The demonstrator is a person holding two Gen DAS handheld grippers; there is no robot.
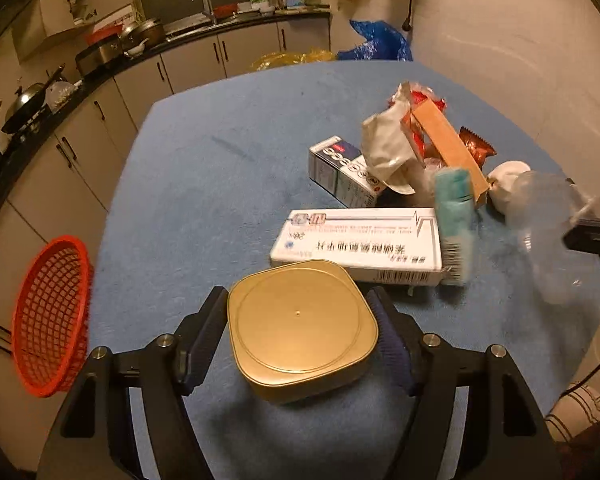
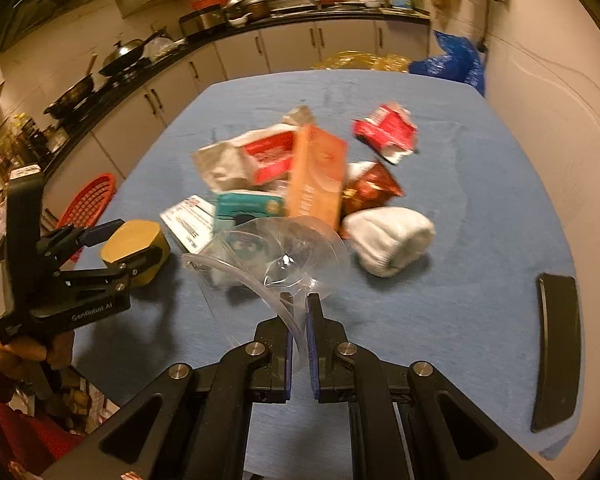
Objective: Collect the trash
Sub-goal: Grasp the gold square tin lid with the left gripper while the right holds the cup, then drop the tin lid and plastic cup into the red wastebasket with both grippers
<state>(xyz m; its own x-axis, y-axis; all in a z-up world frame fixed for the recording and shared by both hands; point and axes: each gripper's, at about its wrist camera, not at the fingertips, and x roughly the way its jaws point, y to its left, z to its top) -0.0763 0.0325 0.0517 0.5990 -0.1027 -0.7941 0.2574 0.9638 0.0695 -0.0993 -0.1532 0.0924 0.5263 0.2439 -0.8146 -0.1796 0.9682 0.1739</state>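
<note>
My left gripper (image 1: 300, 334) has its two pads set against the sides of a squat gold metal tin with rounded corners (image 1: 302, 326) — jaws a good way apart, the tin filling the gap between them. At twelve o'clock, just beyond the tin, lies a flat white medicine box with printed lettering (image 1: 360, 246), and past that at one o'clock the trash heap: a small blue-and-white carton (image 1: 342, 172), a crumpled grey-white wrapper (image 1: 384, 148), a long orange cardboard box (image 1: 448, 148). At nine o'clock a red plastic mesh basket (image 1: 50, 316) hangs off the edge of the blue cloth-covered table (image 1: 220, 184).

My right gripper (image 2: 298, 320) is closed nearly tight, pinching the thin rim of a clear plastic cup (image 2: 284, 252). Beyond the cup at one o'clock sits a rolled white sock (image 2: 388, 238) — the heap crowds behind both. At three o'clock a black flat curved object (image 2: 556, 350) lies apart.
</note>
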